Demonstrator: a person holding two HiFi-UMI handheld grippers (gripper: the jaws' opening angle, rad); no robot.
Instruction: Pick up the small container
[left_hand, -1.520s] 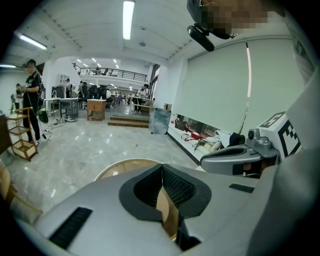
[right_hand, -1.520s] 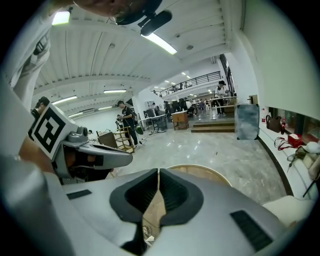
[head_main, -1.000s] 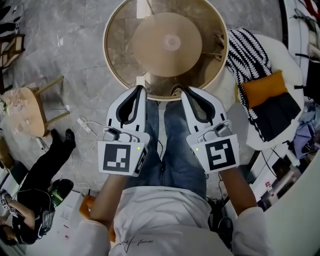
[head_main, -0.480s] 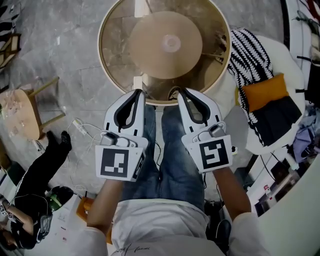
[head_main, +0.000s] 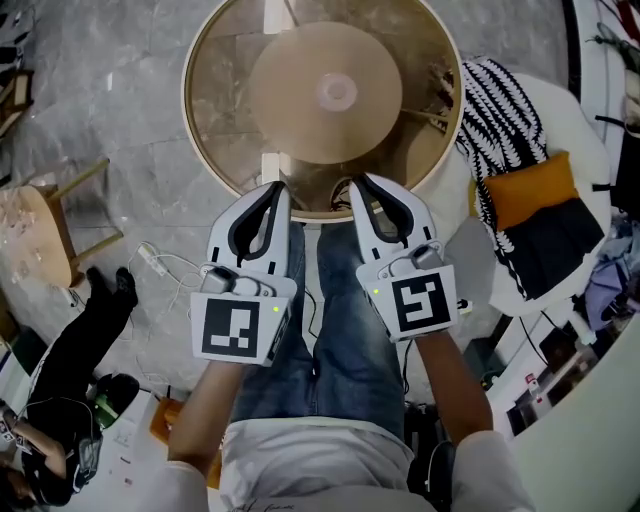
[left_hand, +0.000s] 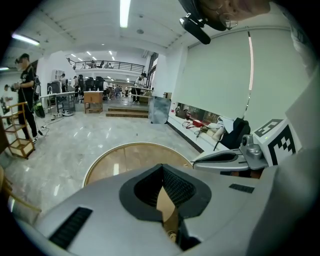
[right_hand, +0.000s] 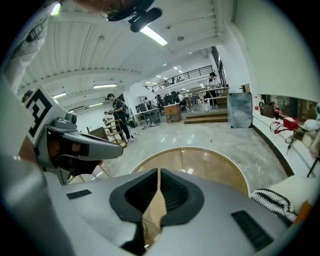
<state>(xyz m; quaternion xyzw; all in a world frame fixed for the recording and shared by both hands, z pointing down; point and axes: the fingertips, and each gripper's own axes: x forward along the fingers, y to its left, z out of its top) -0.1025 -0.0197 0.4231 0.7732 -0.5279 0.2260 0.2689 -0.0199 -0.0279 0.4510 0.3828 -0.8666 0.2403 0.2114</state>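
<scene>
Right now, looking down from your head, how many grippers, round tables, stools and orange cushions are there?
Grippers: 2 (left gripper, right gripper)
Round glass table: 1
Wooden stool: 1
Orange cushion: 1
Total: 5

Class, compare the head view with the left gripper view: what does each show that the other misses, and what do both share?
Only the head view: the person's jeans, a striped cushion and an orange cushion. Only the left gripper view: a ceiling light strip and a standing person in the hall. Both: the round table, the left tongs and right tongs, both shut and empty.
</scene>
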